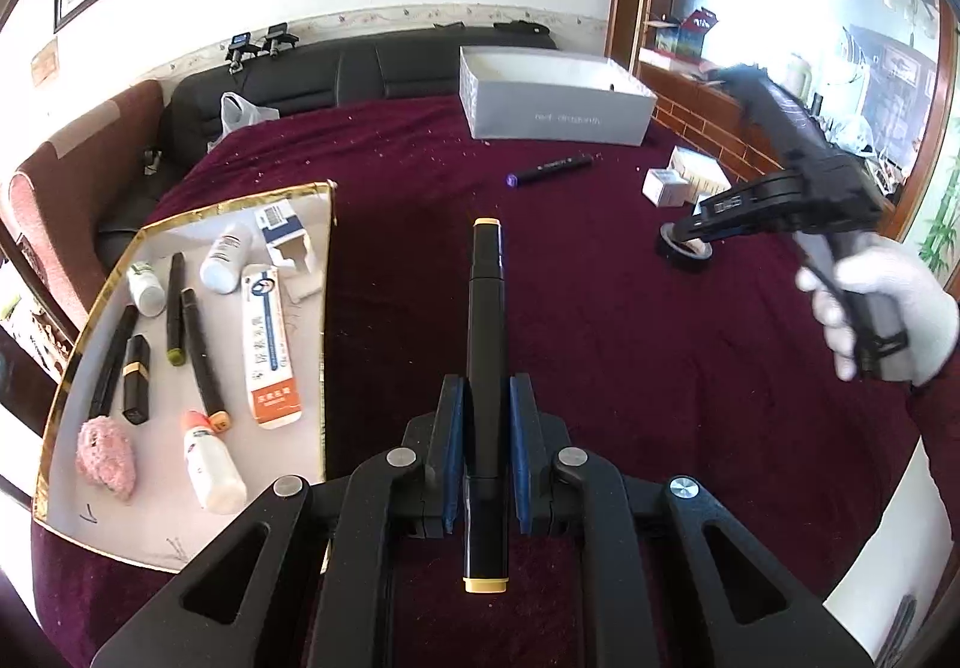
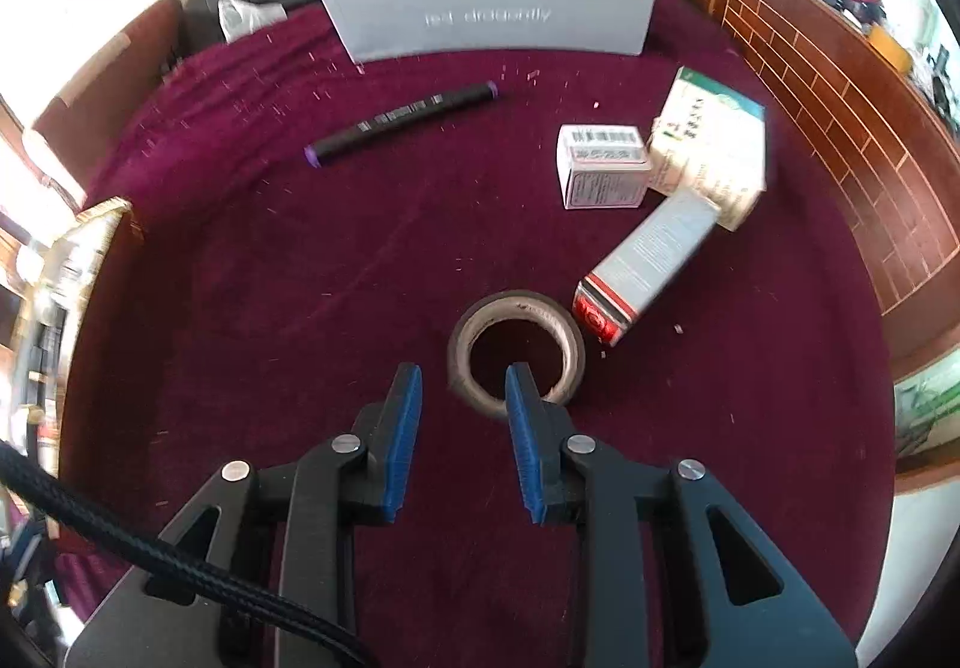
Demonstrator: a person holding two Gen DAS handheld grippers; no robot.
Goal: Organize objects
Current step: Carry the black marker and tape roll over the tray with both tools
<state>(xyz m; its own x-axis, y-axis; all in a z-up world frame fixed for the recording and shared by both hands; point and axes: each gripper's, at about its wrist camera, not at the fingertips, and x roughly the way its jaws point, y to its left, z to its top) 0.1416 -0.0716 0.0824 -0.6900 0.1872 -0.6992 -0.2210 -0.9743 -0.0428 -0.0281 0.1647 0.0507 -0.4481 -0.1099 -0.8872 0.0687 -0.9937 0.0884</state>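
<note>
My left gripper (image 1: pixel 485 386) is shut on a black marker with yellow caps (image 1: pixel 487 320), held above the maroon cloth, just right of a gold-rimmed tray (image 1: pixel 324 308) holding markers, bottles, a lipstick and a tube. My right gripper (image 2: pixel 462 371) is open just above a tape roll (image 2: pixel 516 353), its right finger over the roll's near rim. In the left wrist view the right gripper (image 1: pixel 690 236) hovers over the tape roll (image 1: pixel 684 248). A purple-capped marker (image 2: pixel 402 122) lies on the cloth; it also shows in the left wrist view (image 1: pixel 549 169).
A grey open box (image 1: pixel 552 98) stands at the far side of the table, also in the right wrist view (image 2: pixel 492 8). Three small cartons (image 2: pixel 660 200) lie right of the tape. A sofa (image 1: pixel 336 68) and a wooden ledge (image 2: pixel 840 128) border the table.
</note>
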